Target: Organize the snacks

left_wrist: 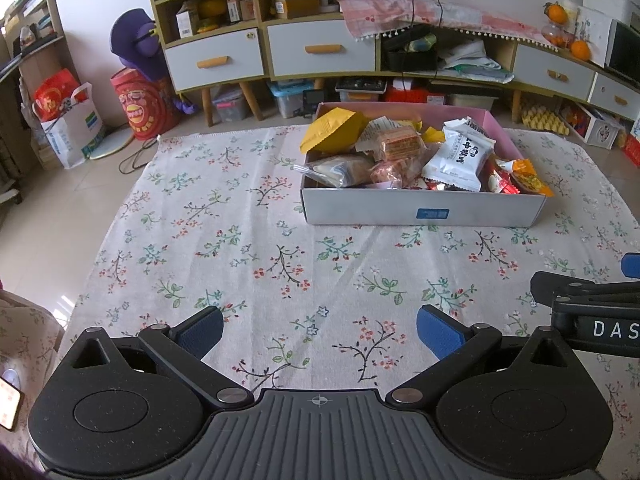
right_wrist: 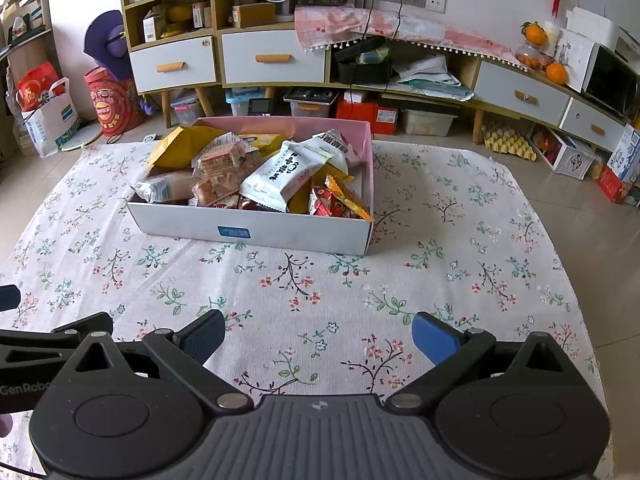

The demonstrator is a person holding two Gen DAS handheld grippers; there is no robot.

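A shallow white and pink box (left_wrist: 400, 208) (right_wrist: 280, 236) stands on the floral tablecloth, heaped with snack packets. On top lie a white packet with black lettering (left_wrist: 458, 156) (right_wrist: 280, 176), a yellow bag (left_wrist: 330, 128) (right_wrist: 180, 148), clear-wrapped biscuits (left_wrist: 400, 142) (right_wrist: 220, 158) and red and orange sachets (left_wrist: 520, 178) (right_wrist: 340, 200). My left gripper (left_wrist: 320, 330) hangs open over bare cloth, well short of the box. My right gripper (right_wrist: 318, 336) is open too, also short of the box, with nothing between its fingers. Each gripper's black arm shows at the other view's edge.
The floral tablecloth (left_wrist: 240, 260) (right_wrist: 440, 280) stretches wide around the box. Behind stand white-drawered cabinets (left_wrist: 320, 48) (right_wrist: 272, 56), storage bins, a red drum (left_wrist: 140, 108) and a paper bag (left_wrist: 72, 128). A phone (left_wrist: 8, 402) lies at the near left.
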